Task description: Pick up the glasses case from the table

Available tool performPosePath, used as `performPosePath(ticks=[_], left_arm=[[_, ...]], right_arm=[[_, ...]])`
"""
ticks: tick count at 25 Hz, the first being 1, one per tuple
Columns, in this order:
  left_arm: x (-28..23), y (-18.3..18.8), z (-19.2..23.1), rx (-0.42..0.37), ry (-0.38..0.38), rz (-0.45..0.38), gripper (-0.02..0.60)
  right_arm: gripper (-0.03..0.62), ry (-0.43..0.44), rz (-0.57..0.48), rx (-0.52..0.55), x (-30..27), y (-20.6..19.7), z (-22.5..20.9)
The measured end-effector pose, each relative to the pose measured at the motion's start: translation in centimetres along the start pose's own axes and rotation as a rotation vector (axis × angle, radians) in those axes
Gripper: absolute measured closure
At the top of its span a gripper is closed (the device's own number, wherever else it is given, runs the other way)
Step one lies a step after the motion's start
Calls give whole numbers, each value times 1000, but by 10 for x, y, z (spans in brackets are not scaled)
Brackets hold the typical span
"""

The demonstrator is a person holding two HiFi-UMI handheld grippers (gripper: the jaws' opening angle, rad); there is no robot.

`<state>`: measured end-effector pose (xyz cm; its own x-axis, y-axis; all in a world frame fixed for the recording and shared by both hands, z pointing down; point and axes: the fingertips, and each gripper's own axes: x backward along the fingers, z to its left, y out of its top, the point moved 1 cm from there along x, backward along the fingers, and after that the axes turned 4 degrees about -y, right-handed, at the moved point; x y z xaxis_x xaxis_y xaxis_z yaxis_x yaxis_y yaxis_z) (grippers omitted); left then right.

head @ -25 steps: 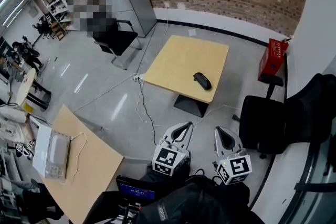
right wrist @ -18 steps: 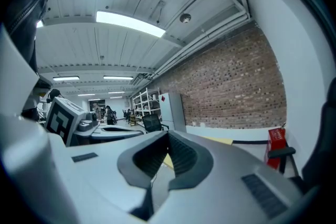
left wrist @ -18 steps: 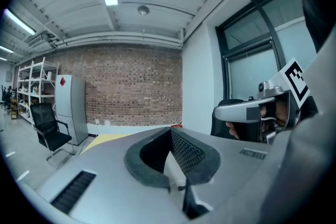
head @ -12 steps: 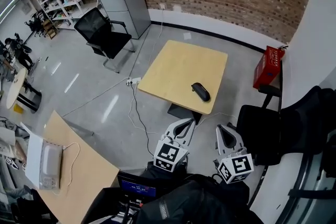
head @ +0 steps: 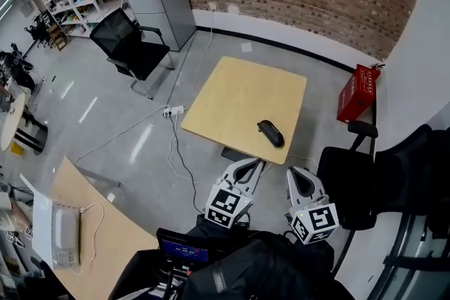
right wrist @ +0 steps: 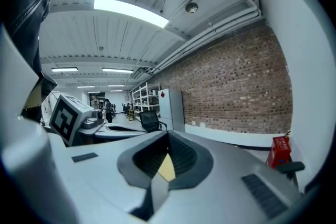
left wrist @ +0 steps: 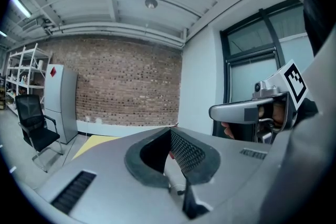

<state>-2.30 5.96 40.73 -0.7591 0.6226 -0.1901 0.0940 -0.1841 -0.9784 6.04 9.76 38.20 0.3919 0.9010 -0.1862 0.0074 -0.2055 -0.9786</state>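
fingers on the left gripper, how did you have them?

pressed together at the tips, nothing between them. same on the right gripper: its fingers were shut on nothing, with only a sliver of yellow showing through the hollow behind the tips, which i took for the tabletop.

and the glasses case?

the glasses case lay on the table, near the edge closest to me and toward its right corner, with nothing touching it. i had both grippers side by side over the grey floor, short of that edge, pointing toward the table.

so how much of the job was done?

none of the pick itself, as i judged it. what was left: close the gap, open one pair of fingers, bracket the case, clamp, and lift it clear.
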Motion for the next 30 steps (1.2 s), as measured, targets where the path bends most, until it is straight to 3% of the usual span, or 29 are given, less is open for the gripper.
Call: performPosePath(ticks=[16,30], left_arm=[[-36,-5,54,25,-77,11,581],[-44,-16,73,89,-64,28,581]], right_arm=[[589,-74,33,-25,-62,-2,-13],[589,-43,89,-24,-85,-11,-14]])
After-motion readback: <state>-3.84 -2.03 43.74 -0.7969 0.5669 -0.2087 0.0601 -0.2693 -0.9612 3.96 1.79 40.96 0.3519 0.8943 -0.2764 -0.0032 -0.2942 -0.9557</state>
